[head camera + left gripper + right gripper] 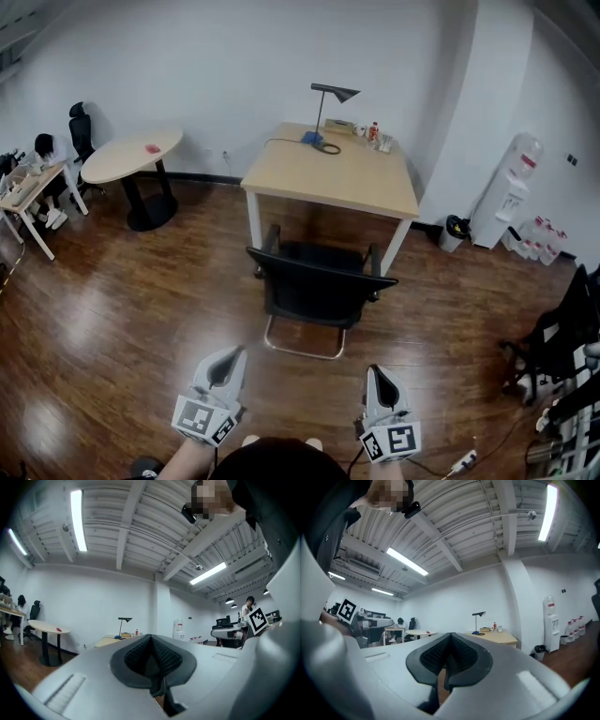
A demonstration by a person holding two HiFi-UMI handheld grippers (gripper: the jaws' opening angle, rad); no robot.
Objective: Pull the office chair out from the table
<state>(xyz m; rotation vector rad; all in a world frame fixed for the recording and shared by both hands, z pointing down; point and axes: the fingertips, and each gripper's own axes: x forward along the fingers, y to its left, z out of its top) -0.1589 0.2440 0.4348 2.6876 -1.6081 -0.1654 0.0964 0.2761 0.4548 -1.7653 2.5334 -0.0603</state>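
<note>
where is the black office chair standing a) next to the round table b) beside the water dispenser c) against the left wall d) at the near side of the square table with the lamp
d: the office chair sits at the near edge of the table that carries the lamp.

Head cam: high, pitched steeply down, well back from the worktop [328, 178]. Left gripper [228, 356] cam: low, level, right behind its own jaws, facing the worktop, which sits left of centre. Right gripper [379, 375] cam: same setup, worktop right of centre. All three share the worktop, lamp [333, 94], round table [131, 155] and dispenser [511, 187].
</note>
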